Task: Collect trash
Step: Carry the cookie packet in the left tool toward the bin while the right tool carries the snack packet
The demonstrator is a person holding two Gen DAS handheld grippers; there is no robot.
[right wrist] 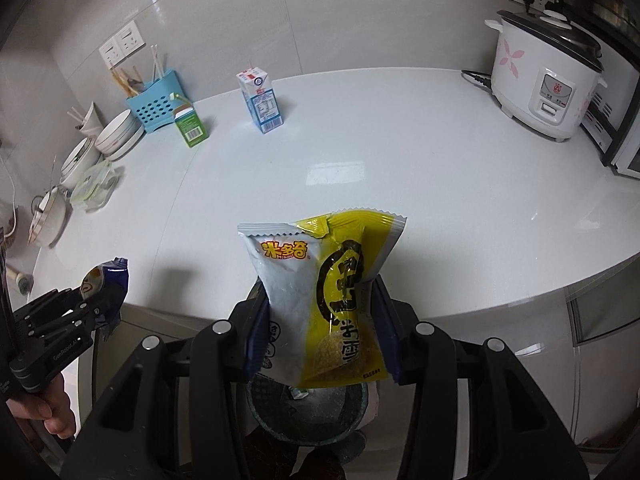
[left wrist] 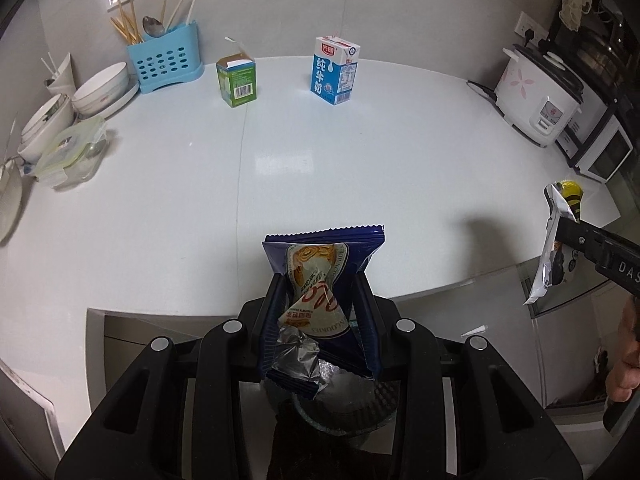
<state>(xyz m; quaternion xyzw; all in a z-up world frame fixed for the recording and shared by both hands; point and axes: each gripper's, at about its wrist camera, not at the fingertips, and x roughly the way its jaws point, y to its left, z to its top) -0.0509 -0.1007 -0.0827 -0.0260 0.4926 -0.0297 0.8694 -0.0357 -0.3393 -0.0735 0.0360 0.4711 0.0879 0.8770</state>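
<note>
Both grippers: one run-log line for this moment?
left gripper: shut on blue wrapper | right gripper: shut on yellow wrapper | bin: below both | cartons: on counter

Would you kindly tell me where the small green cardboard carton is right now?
In the left wrist view, the small green cardboard carton stands upright at the back of the white counter, between the blue perforated utensil holder and the blue-and-white milk carton.
</note>
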